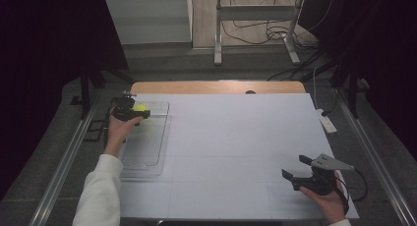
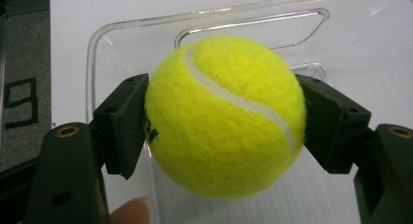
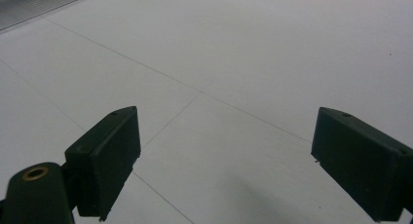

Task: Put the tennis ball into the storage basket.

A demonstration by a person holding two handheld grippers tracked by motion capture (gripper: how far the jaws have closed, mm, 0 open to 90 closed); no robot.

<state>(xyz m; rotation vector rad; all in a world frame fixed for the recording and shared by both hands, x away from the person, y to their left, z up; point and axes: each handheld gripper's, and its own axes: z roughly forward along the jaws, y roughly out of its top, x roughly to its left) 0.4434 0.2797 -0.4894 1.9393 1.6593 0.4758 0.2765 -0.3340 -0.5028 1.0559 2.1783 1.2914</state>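
A yellow tennis ball (image 2: pixel 225 116) sits clamped between the two black jaws of my left gripper (image 2: pixel 224 121), which is shut on it. In the high view the ball (image 1: pixel 140 108) and the left gripper (image 1: pixel 139 111) hover over the far end of a clear plastic tray (image 1: pixel 147 147) at the table's left side. The tray's rim (image 2: pixel 195 17) shows behind the ball in the left gripper view. My right gripper (image 1: pixel 296 168) rests near the table's front right corner, jaws wide open and nothing between them; in the right gripper view its jaws (image 3: pixel 226 160) frame bare white tabletop.
The white table sheet (image 1: pixel 236 137) spreads between both hands. A wooden table edge (image 1: pixel 216 87) runs along the far side. A white power strip (image 1: pixel 326 122) lies at the right edge. Metal rails flank the table, and a stand with cables is beyond it.
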